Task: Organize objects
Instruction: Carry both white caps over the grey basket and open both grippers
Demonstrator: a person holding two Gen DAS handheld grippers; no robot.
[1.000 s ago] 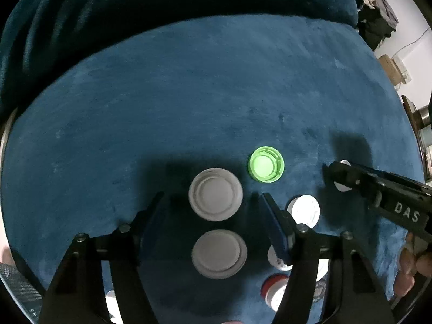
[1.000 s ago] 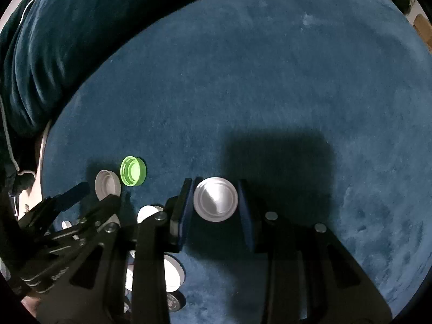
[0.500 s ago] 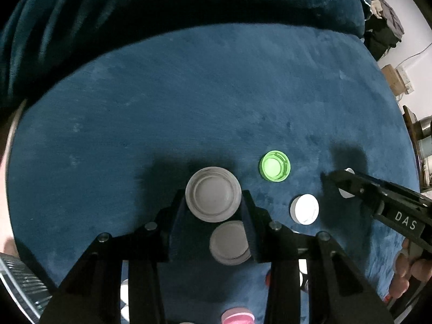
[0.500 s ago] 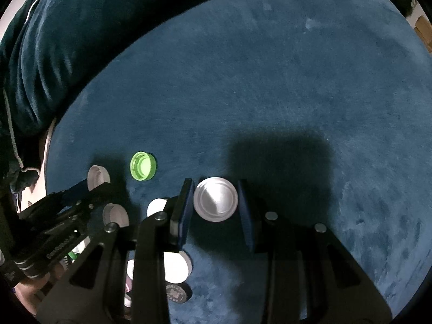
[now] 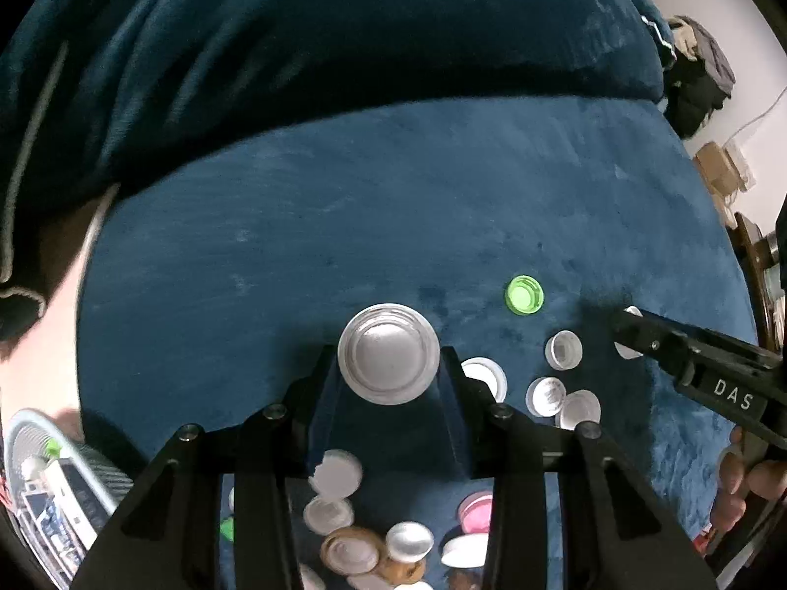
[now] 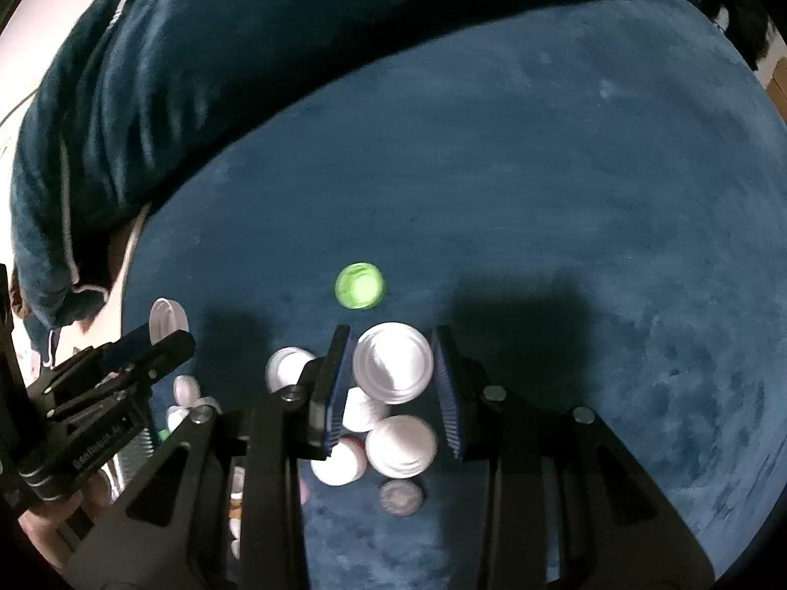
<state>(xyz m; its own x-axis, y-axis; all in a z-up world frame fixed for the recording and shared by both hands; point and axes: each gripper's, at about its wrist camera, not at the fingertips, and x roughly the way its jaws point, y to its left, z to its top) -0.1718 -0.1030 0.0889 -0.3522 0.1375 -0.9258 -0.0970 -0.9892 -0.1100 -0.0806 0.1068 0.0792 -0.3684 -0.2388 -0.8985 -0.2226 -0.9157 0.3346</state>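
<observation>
The left claw (image 5: 389,368) is clamped on a large grey lid (image 5: 388,353), its pads pressing the rim from both sides, and the lid is held clear above the blue velvet cushion (image 5: 344,206). The right claw (image 6: 393,368) likewise grips a white lid (image 6: 392,361) between its blue pads (image 6: 340,383). Beneath and behind both claws lies a loose heap of caps (image 5: 374,541), mostly white, with a pink one (image 5: 476,511) and a tan one among them. Just beyond, a few white caps (image 5: 563,349) sit scattered on the cushion. Farther out a green cap (image 5: 524,294) lies alone, open side up. At the far edge rises a dark blue bolster (image 5: 344,39).
</observation>
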